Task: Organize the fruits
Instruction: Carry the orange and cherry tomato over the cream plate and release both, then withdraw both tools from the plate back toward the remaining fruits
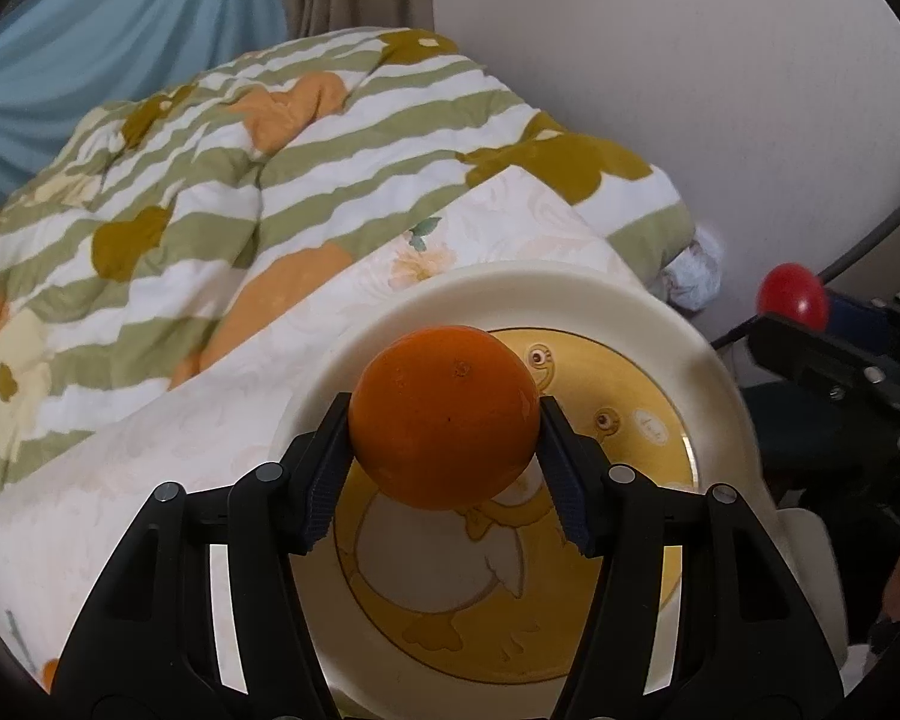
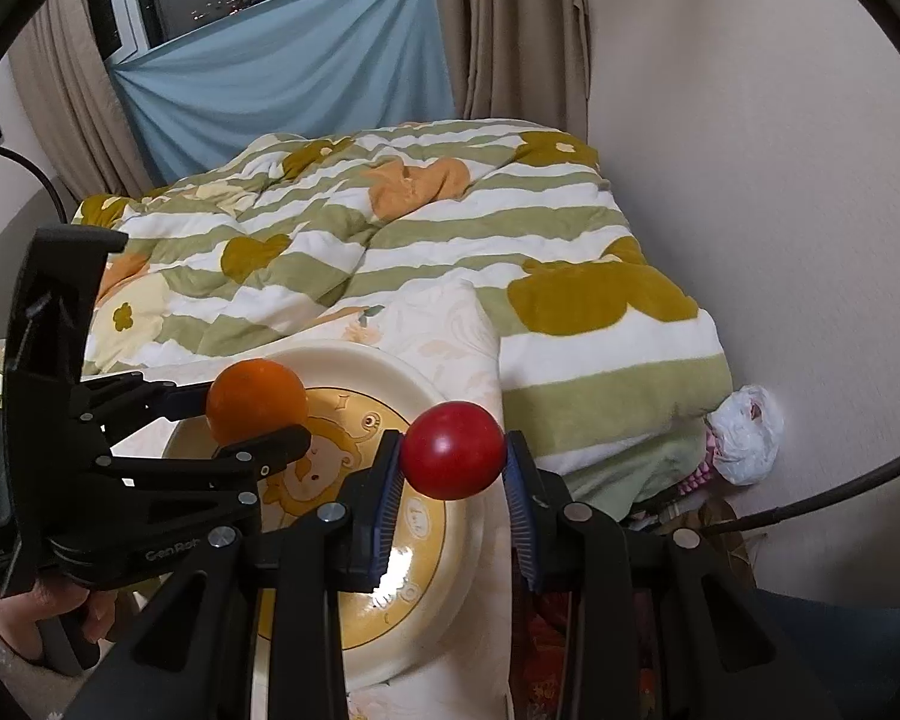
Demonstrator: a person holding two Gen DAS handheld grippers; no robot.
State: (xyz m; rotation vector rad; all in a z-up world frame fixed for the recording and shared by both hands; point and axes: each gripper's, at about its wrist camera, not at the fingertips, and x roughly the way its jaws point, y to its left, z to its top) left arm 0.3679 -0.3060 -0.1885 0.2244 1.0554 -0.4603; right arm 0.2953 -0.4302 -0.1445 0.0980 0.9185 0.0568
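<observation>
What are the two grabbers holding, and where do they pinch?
The left gripper pinches the orange by its two opposite sides. The right gripper pinches the red fruit by its sides too.

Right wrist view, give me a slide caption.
Right gripper holds a red fruit, left gripper an orange, above a cartoon plate.

We cannot see the middle of the plate [image 1: 660, 324] in the left wrist view: the orange [image 1: 444, 417] covers the upper part of its cartoon print, and the near rim is cut off behind the left gripper [image 1: 444, 468]. In the right wrist view the red fruit [image 2: 453, 450] hides the plate's right rim, and we cannot tell whether it is a tomato or an apple. The small lettering printed on the plate is too small to read. The white bag [image 2: 744, 435] by the wall shows crumpled; its contents are hidden from us.
</observation>
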